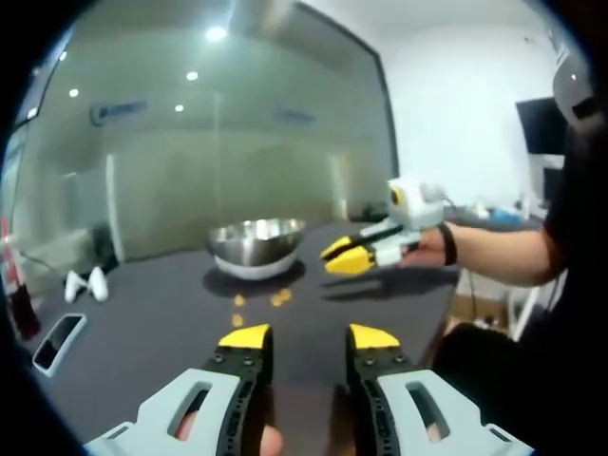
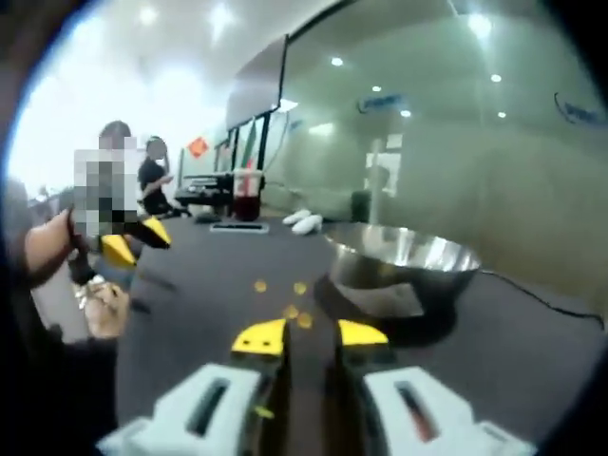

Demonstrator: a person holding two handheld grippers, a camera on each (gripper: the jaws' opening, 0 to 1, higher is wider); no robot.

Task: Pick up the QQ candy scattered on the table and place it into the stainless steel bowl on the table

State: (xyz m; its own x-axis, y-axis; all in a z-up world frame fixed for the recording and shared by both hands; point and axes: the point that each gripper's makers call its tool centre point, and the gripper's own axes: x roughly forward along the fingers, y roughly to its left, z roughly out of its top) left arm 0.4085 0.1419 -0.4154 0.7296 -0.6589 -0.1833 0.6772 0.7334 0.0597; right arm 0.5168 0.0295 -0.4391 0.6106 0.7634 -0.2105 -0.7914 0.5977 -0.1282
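Below, at frame bottom of the left gripper view, left gripper [image 1: 310, 338] jaws apart, empty, above the dark worktop [image 1: 152, 323]. Right gripper [image 2: 310, 334] likewise parted, holding nothing. QQ candy [image 2: 296, 313] lies just ahead of its tips; stainless steel bowl [image 2: 404, 263] centre-right beyond.

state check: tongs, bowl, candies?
Left tongs: open, holding nothing.
Right tongs: open, holding nothing.
Round stainless steel bowl: upright on the dark table; contents not visible.
Small orange QQ candies: loose on the table beside the bowl.
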